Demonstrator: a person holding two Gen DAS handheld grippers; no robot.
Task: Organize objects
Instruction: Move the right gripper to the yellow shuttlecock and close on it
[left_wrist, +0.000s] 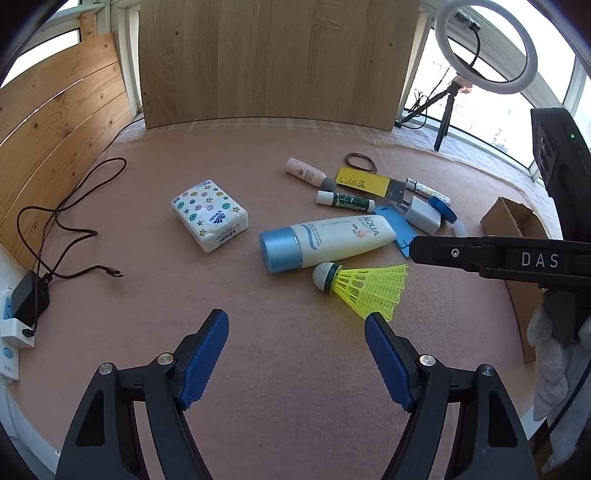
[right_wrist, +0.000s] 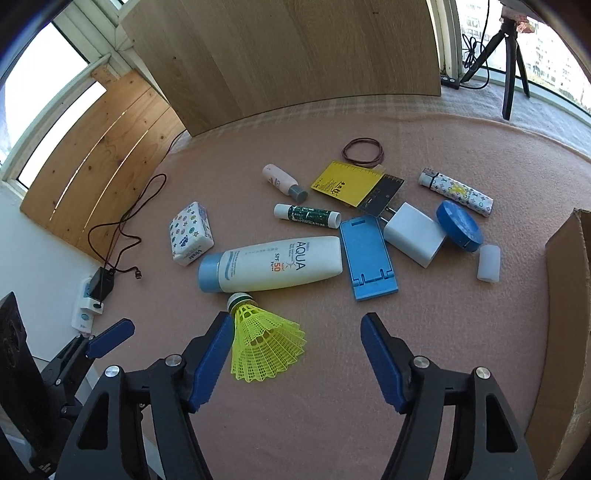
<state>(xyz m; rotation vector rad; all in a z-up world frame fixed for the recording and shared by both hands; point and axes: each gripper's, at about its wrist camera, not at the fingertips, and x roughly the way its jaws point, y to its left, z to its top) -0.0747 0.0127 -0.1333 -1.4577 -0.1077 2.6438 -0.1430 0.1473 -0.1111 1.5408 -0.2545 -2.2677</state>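
Loose items lie on a pink cloth: a tissue pack (left_wrist: 209, 219) (right_wrist: 191, 233), a white AQUA sunscreen tube (left_wrist: 325, 240) (right_wrist: 273, 264), a yellow shuttlecock (left_wrist: 365, 286) (right_wrist: 264, 341), a green lip balm (right_wrist: 306, 215), a pink bottle (right_wrist: 283, 181), a blue phone stand (right_wrist: 369, 256), a white charger (right_wrist: 415, 234), a blue round tin (right_wrist: 460, 225) and a patterned lighter (right_wrist: 456, 191). My left gripper (left_wrist: 295, 328) is open and empty, near the shuttlecock. My right gripper (right_wrist: 295, 332) is open; its left finger is next to the shuttlecock's skirt.
A cardboard box (right_wrist: 569, 314) (left_wrist: 513, 225) stands at the right. A yellow card (right_wrist: 345, 182) and hair ties (right_wrist: 364, 150) lie farther back. A power strip with a black cable (left_wrist: 70, 221) is at the left. Wooden boards (left_wrist: 273, 62) stand behind, with a ring light (left_wrist: 484, 44).
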